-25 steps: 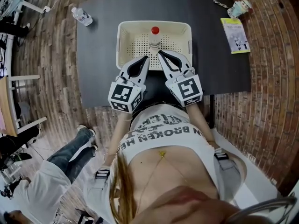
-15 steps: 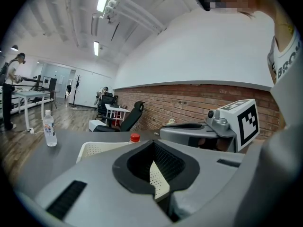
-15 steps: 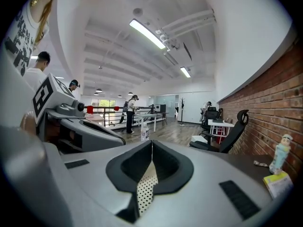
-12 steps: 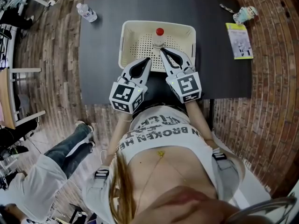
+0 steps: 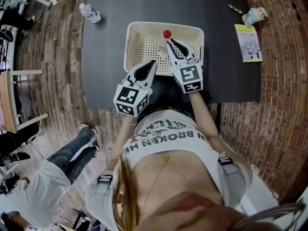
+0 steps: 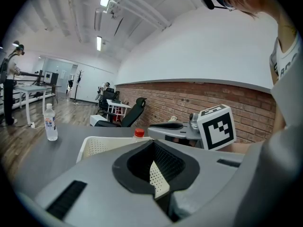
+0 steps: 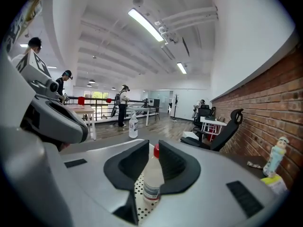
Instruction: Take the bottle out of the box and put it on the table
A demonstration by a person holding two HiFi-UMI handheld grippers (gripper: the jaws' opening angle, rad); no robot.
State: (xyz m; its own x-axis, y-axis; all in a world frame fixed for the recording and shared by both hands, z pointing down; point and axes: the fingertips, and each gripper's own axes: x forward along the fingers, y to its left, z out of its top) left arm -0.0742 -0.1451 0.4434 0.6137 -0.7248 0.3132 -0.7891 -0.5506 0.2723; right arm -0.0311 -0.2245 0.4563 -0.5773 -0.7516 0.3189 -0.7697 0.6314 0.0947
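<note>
Can make out the bottle [image 7: 151, 181] upright on the box's [image 5: 131, 47] perforated floor near the far wall, framed in the narrow gap of the right gripper's [image 5: 170, 42] fingers, just now opening, any touch unclear. From the head view, only its red cap, the body hidden behind that gripper. Left gripper [image 5: 151, 62] over the near rim, fingers together on nothing; box mid-counter [image 5: 106, 57], second bottle [image 5: 90, 12] well apart at the far left.

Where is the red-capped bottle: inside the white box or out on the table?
Inside: the bottle stands upright on the box's perforated floor, red cap up.
</note>
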